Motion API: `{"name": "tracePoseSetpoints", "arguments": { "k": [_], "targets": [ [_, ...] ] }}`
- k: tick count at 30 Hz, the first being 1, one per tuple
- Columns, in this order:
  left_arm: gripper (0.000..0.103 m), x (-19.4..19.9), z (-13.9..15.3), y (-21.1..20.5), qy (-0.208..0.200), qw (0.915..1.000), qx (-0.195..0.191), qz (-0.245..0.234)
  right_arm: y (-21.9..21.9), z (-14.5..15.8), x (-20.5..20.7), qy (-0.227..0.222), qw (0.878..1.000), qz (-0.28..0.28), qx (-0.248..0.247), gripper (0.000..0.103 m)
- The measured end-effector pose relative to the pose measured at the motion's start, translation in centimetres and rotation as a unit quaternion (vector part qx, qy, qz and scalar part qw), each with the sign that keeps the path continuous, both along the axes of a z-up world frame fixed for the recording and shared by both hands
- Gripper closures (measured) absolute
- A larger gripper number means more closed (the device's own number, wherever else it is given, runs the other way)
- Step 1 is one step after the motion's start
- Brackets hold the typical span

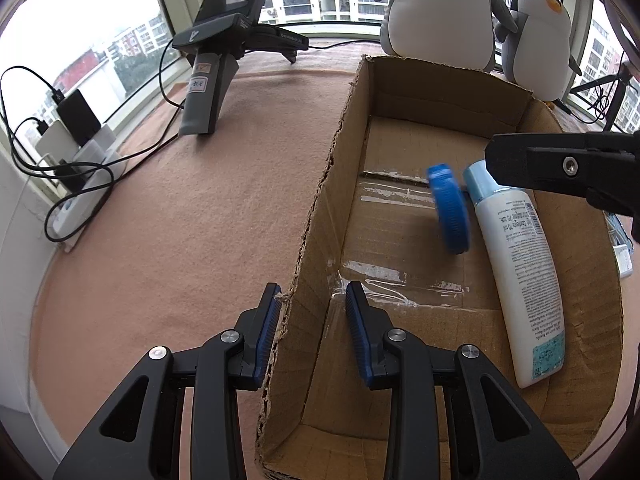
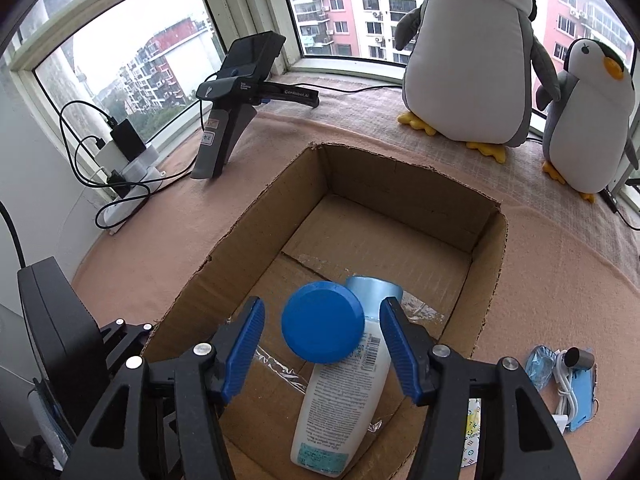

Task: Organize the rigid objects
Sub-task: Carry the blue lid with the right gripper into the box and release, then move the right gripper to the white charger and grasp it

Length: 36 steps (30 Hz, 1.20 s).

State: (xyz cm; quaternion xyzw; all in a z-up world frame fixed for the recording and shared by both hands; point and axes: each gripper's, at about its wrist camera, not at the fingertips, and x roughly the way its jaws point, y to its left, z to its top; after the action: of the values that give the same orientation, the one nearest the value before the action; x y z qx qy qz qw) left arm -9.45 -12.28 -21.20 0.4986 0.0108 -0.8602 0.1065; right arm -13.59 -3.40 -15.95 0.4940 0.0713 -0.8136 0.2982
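Note:
An open cardboard box [image 1: 320, 216] [image 2: 486, 236] stands on the pink cloth. Inside lies a white lotion bottle [image 1: 516, 264] [image 2: 340, 392] with a pale blue cap. A round blue tin [image 1: 450, 208] [image 2: 322, 322] is blurred in the left wrist view, free between the open jaws of my right gripper [image 2: 322, 352] and apart from both pads, above the bottle. My left gripper [image 1: 312, 336] straddles the box's left wall with a gap between its pads. The right gripper's finger also shows in the left wrist view [image 1: 560, 168].
A spare gripper on a stand [image 1: 216, 64] [image 2: 236, 104] sits far left with chargers and cables [image 1: 68, 152] [image 2: 120, 160]. Two plush penguins [image 1: 440, 8] [image 2: 472, 52] stand behind the box. A blue pouch, white cable and small cylinder [image 2: 568, 384] lie right of the box.

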Motion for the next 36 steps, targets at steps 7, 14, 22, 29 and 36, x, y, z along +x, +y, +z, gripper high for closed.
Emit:
{"name": "tracePoseSetpoints", "arguments": {
  "k": [7, 14, 22, 29, 36],
  "targets": [
    [0.072, 0.0, 0.0, -0.1, 0.000, 1.0000, -0.003, -0.001, 0.5, 0.3, -0.2, 0.000, 1.000, -0.008, 0.001, 0.044],
    [0.072, -0.1, -0.1, -0.1, 0.000, 1.0000, -0.004, -0.002, 1.6, 1.1, 0.0, 0.005, 1.000, -0.019, -0.004, 0.044],
    [0.072, -0.1, -0.1, -0.1, 0.000, 1.0000, -0.006, -0.002, 5.7, 1.9, 0.7, 0.017, 0.999, -0.051, -0.004, 0.044],
    [0.072, -0.1, -0.1, -0.1, 0.000, 1.0000, -0.007, -0.002, 10.4, 1.8, 1.1, 0.022, 0.995, -0.093, 0.000, 0.044],
    [0.072, -0.1, -0.1, -0.1, 0.000, 1.0000, -0.006, -0.002, 15.2, 1.1, 1.8, 0.017, 0.992, -0.129, 0.003, 0.044]
  ]
}}
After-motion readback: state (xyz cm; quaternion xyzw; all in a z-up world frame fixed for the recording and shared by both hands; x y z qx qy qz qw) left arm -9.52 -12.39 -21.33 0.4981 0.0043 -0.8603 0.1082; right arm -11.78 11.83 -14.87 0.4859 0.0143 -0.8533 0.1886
